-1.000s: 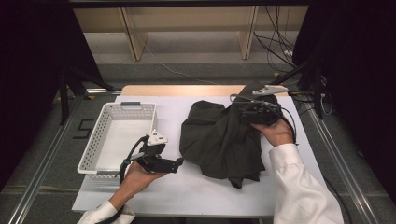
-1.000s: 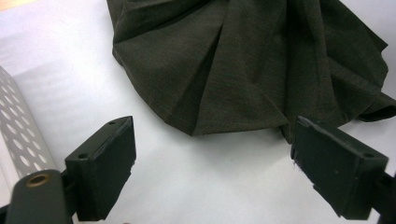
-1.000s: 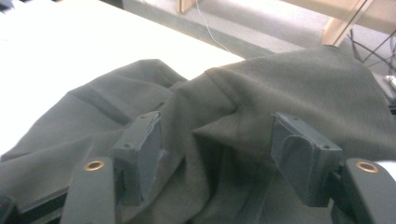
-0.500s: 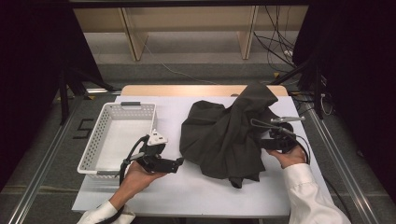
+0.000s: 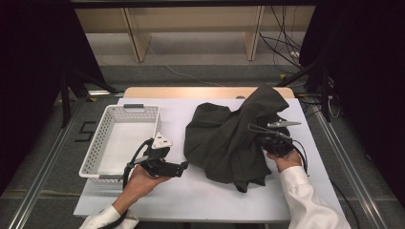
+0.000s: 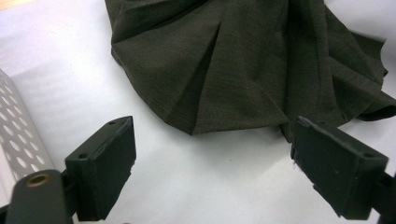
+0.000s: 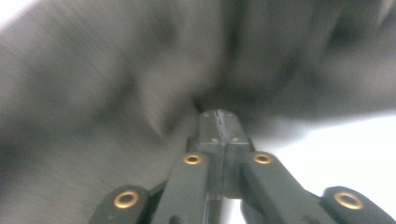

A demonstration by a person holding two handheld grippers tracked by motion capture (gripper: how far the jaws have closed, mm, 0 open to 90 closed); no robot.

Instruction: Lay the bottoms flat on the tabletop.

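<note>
A dark grey cloth [image 5: 224,138] lies crumpled on the white table [image 5: 191,200], and its back right part stands up in a peak. My right gripper [image 5: 254,130] is at the cloth's right side. In the right gripper view its jaws have just closed, and the tips [image 7: 219,114] meet in a fold of the cloth [image 7: 93,93]. My left gripper [image 5: 184,167] rests on the table just left of the cloth. It is open, with bare table between its pads [image 6: 107,163], and the cloth's hem [image 6: 233,70] lies ahead of them.
A white perforated basket [image 5: 95,148] stands at the table's left, right beside my left gripper, and its wall [image 6: 18,140] shows in the left gripper view. Metal rails run along both sides of the table. Cables and wooden shelf legs are behind it.
My right hand has come down and toward the table's front along the cloth's right side. The cloth's back right part now stands up in a peak. The left hand has not moved.
</note>
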